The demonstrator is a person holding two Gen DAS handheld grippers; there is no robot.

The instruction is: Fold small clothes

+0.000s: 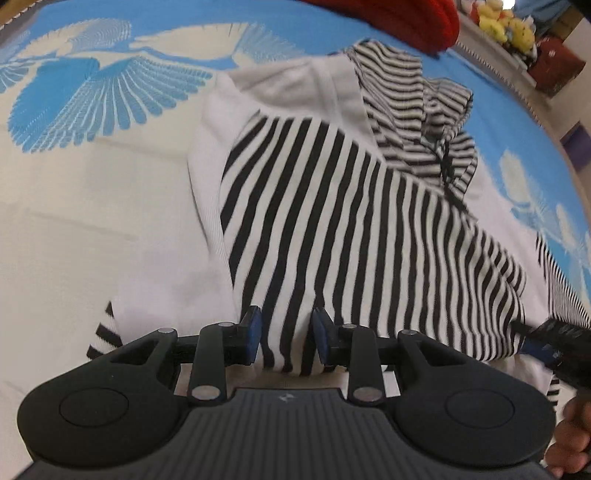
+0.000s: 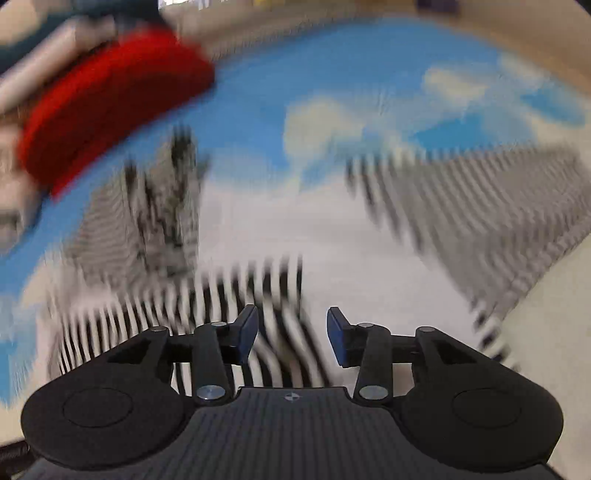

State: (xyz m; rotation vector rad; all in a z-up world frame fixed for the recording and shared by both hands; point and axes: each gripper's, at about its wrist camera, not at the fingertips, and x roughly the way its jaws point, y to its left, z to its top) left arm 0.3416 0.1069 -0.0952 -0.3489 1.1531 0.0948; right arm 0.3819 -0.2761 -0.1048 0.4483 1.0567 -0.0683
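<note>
So I've got the striped hoodie [image 1: 351,206] spread on the blue and white bird-print blanket [image 1: 92,184], which isn't a desk, so blanket it is. The hood end points toward the far edge, where a red garment [image 1: 406,22] sits, and the hem is bunched up right at my left gripper [image 1: 285,338].

On the left, a fold of striped cloth sits between the blue pads [image 1: 254,332]. The jaws are partly closed around it, but I honestly can't tell if they're pinching or just straddling it. There's slack fabric on both sides of the pads.

The right gripper [image 2: 291,332] has its jaws apart. Striped fabric lies under and between them, but the pads don't press on anything that I can see.

What worries me:
- If the left grip is only loose, the hem slides out the moment I lift, and the fold collapses into a lump.
- With only one side held, the body could drag sideways across the blanket and twist, so the fold line goes crooked.
- The hood and its drawstring are already rumpled. Folding over them would probably trap a bulge.

Hard to see: the right wrist view is badly smeared, so the sleeve [image 2: 480,221] off to the right is just grey streaks and I can't place its cuff. In the left view the right gripper's tip is a dark blur at the right edge. The near hem is hidden behind the gripper body, and the near edge of the blanket is cut off.
</note>
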